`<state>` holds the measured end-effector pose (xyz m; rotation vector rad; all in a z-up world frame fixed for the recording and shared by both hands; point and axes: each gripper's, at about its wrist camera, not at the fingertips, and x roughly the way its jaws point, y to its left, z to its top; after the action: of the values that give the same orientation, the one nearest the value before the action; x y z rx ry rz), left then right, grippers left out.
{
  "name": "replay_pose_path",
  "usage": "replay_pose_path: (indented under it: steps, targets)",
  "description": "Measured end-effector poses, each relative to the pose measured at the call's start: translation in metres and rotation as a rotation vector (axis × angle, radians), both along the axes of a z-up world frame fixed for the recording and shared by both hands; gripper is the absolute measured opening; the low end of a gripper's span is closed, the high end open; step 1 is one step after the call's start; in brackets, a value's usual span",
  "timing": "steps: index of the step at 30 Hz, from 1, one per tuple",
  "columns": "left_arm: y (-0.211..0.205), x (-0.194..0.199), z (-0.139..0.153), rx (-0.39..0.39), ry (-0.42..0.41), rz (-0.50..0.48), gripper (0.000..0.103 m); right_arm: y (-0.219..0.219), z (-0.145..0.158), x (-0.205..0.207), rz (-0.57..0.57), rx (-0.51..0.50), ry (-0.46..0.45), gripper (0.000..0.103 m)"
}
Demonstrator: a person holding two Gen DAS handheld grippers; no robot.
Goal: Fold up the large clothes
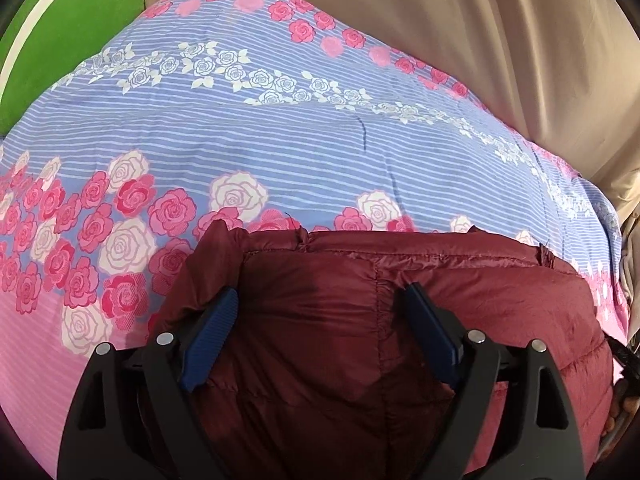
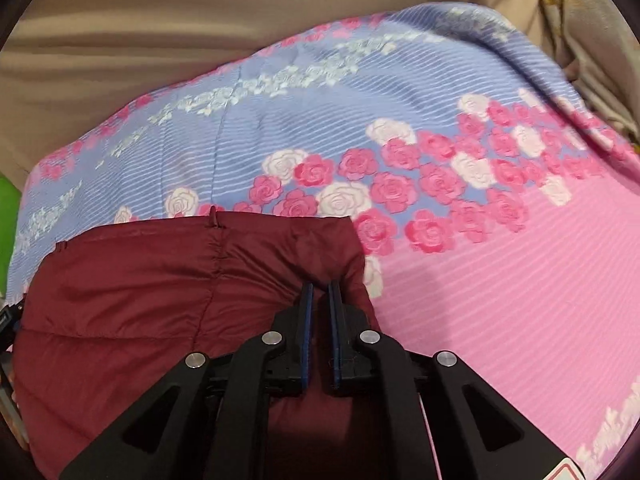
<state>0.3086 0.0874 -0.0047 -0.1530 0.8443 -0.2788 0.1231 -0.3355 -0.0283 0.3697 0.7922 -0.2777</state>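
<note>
While the maroon jacket (image 1: 360, 320) lies at the lower middle of the frame on the floral bed (image 1: 280, 140), the left hand-held gripper (image 1: 320, 312) stands spread and the right hand-held gripper (image 2: 319, 300) pinches its corner; the slick, puffy fabric may slip loose.

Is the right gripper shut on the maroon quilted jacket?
Shut on it: the right gripper has its blue pads nearly together, pinching a ridge of maroon quilted jacket.

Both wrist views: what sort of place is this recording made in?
Probably a bedroom, with the work done on a bed. A blue and pink rose-print bedspread covers the soft surface under the maroon quilted puffer jacket, beige draped fabric hangs behind, and a green cushion sits at one end.
</note>
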Motion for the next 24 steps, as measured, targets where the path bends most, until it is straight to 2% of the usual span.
replay_pose_path:
  steps: [1, 3, 6, 8, 9, 12, 14, 16, 18, 21, 24]
  targets:
    - [0.000, -0.001, 0.001, 0.009, -0.004, 0.008, 0.083, 0.006, 0.008, -0.011, 0.012, 0.009, -0.027, 0.016]
    - [0.003, -0.009, 0.008, 0.023, -0.016, 0.025, 0.082, 0.024, 0.025, -0.026, 0.053, 0.019, -0.069, 0.016]
    - [0.017, -0.045, 0.034, -0.065, -0.055, -0.010, 0.082, 0.065, 0.044, -0.055, 0.159, 0.018, -0.107, 0.016]
    - [0.019, -0.071, 0.049, -0.095, -0.066, -0.051, 0.083, 0.092, 0.050, -0.071, 0.226, 0.026, -0.114, 0.016]
    - [0.017, -0.086, 0.056, -0.096, -0.077, -0.079, 0.083, 0.110, 0.051, -0.078, 0.275, 0.035, -0.123, 0.016]
    - [-0.002, -0.140, 0.066, -0.019, -0.100, -0.176, 0.084, 0.157, 0.054, -0.097, 0.362, 0.042, -0.131, 0.016]
    - [-0.015, -0.175, 0.059, 0.042, -0.085, -0.227, 0.084, 0.192, 0.048, -0.105, 0.431, 0.040, -0.117, 0.016]
    - [-0.019, -0.199, 0.044, 0.051, -0.036, -0.264, 0.084, 0.222, 0.037, -0.115, 0.491, 0.040, -0.095, 0.016]
    - [-0.016, -0.213, 0.027, 0.069, 0.004, -0.261, 0.084, 0.238, 0.029, -0.127, 0.515, 0.009, -0.086, 0.016]
    - [0.006, -0.226, 0.004, 0.097, 0.017, -0.186, 0.085, 0.237, 0.022, -0.152, 0.490, -0.041, -0.091, 0.016]
    - [0.028, -0.235, -0.001, 0.111, 0.008, -0.124, 0.085, 0.203, 0.011, -0.169, 0.397, -0.037, -0.060, 0.016]
